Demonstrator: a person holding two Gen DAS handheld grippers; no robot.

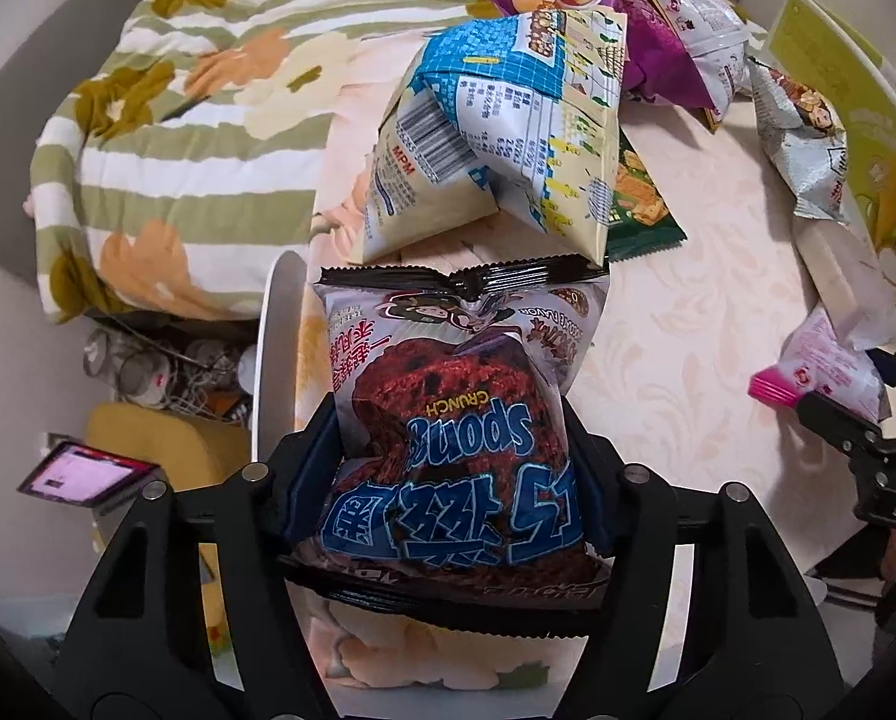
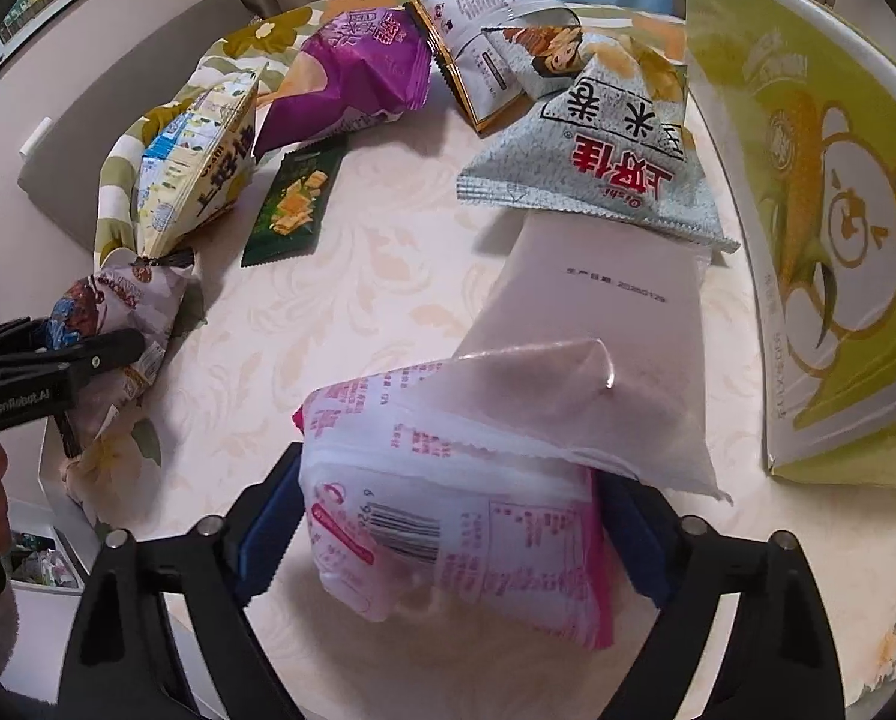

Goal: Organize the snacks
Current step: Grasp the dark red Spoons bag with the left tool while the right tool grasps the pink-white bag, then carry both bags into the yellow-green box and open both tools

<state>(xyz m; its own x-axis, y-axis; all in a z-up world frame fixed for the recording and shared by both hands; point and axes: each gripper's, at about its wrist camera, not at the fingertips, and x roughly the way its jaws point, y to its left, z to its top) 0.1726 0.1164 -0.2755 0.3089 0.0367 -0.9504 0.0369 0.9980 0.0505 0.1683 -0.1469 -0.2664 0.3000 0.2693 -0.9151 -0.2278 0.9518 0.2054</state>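
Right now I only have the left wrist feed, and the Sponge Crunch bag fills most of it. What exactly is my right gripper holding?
Observer: The right gripper is shut on a pink and white packet, barcode side facing the camera.
Operator: Anything lying under that packet?
Observer: A plain pale pouch lies flat just beyond it, with a printed date line.
Operator: And past the pouch?
Observer: A pale blue bag with red characters rests on the pouch's far end, beside the green corn box.
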